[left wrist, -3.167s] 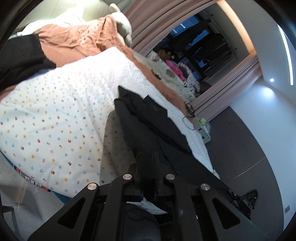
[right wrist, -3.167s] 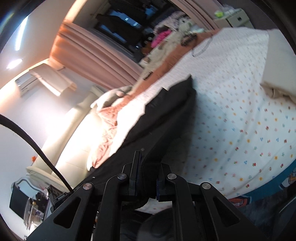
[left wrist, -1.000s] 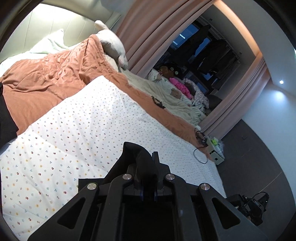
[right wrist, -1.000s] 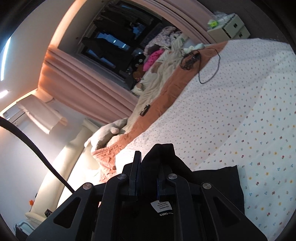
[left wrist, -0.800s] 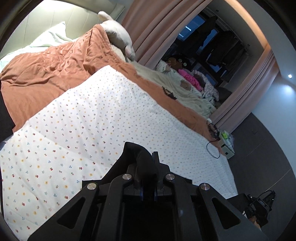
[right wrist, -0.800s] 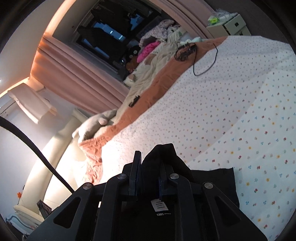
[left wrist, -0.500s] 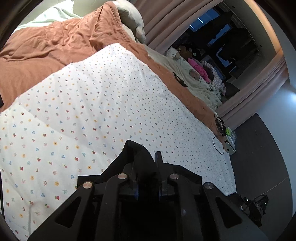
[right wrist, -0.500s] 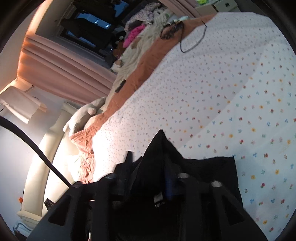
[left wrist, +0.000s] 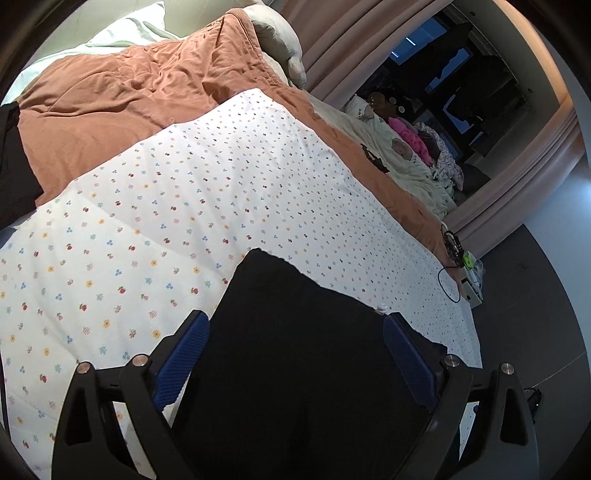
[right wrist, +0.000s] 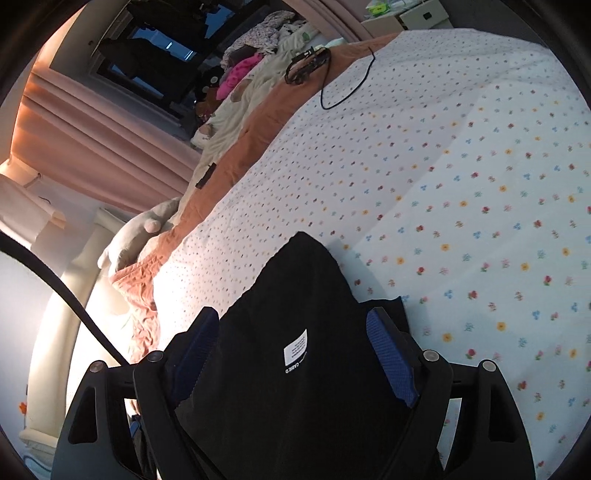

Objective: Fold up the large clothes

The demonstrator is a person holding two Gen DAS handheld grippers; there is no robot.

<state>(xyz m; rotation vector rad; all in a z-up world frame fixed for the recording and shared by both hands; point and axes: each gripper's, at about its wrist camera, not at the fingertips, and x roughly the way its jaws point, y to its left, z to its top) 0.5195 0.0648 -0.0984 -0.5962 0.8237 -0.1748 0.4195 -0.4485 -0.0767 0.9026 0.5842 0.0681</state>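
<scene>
A black garment [left wrist: 295, 332] lies folded on the flowered white sheet [left wrist: 184, 206] of the bed. In the left wrist view my left gripper [left wrist: 295, 321] straddles it, jaws opening wide, blue pads clear of the cloth. The right wrist view shows the same black garment [right wrist: 295, 295] with a white care label [right wrist: 295, 350] facing up. My right gripper [right wrist: 291, 321] is over it, jaws opening, the cloth lying loose between the pads without being pinched.
A rust-orange quilt [left wrist: 122, 96] covers the head of the bed, with a pale plush toy [left wrist: 280, 44] beyond it. Another dark cloth [left wrist: 11, 166] sits at the left edge. A black cable [right wrist: 340, 85] and a bedside unit [right wrist: 410, 14] are at the far corner.
Both grippers were shut on the black garment; now both stand wide and the cloth has dropped flat onto the sheet. The left gripper has sunk closer to the bed.
</scene>
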